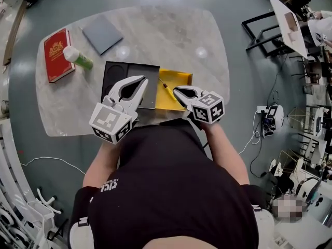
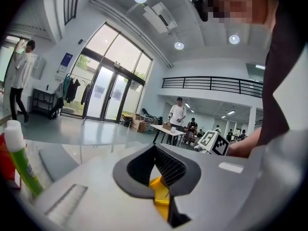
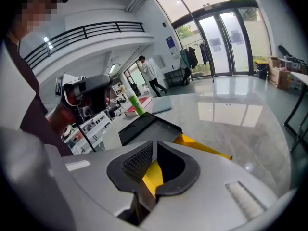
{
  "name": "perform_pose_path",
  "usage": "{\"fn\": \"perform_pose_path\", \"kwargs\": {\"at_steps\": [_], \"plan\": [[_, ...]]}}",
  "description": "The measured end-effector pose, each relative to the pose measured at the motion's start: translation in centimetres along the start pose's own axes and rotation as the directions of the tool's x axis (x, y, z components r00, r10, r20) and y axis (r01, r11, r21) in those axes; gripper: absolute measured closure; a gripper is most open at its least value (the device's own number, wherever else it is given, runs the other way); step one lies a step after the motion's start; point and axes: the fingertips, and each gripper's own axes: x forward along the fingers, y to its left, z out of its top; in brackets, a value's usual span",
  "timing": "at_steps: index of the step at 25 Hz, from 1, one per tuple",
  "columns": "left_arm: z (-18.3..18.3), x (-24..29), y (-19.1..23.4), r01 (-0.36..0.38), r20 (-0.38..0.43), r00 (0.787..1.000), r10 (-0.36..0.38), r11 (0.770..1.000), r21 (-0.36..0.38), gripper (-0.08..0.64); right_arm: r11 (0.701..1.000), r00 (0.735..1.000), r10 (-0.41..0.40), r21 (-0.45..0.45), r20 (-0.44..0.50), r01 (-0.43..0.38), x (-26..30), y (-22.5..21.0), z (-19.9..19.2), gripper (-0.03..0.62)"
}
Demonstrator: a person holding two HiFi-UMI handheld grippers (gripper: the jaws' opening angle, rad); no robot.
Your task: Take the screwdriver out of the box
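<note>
A pale marbled table point(image 1: 171, 30) stands on a grey floor in a bright hall with glass doors. Above it, the left gripper point(image 2: 155, 147) has its jaws closed tip to tip with nothing caught between them; only a strip of yellow shows through the rounded gap behind the tips. The right gripper point(image 3: 154, 143) has its jaws a narrow slit apart and grips nothing, with yellow showing beneath them. In the head view the right gripper is angled down over the near right part of the yellow box point(image 1: 179, 72). The screwdriver point(image 1: 165, 85) lies in that box, slanting from its far left towards its near right, and its near end passes under or just beside the right gripper's tips; whether they touch it I cannot tell. The left gripper hangs over the black tray point(image 1: 116, 71), which sits against the yellow box's left side. Farther left on the table a red book point(image 1: 56, 53) lies flat, with a green bottle point(image 1: 79, 58) with a white cap lying just beside it. A flat grey pad point(image 1: 102, 33) lies beyond them, towards the far edge. The person's black shirt fills the bottom of the head view.
</note>
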Motion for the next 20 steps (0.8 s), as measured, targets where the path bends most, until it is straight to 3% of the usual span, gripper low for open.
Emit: {"fn": "perform_pose_path", "kwargs": {"at_steps": [11,20], "plan": [[-1.7,-0.2,1.6,-0.016,-0.014,1.000,0.015,0.999,-0.048,0.557,0.998,0.972,-0.040,-0.049,-0.230,0.030,5.0,-2.6,-5.0,0.497],[-2.3,0.5,1.9,-0.011,-0.007,1.000,0.010,0.997,-0.072,0.557,0.992,0.924,-0.104,-0.110,-0.368,0.068,7.2,-4.6,-7.1,0.468]]}}
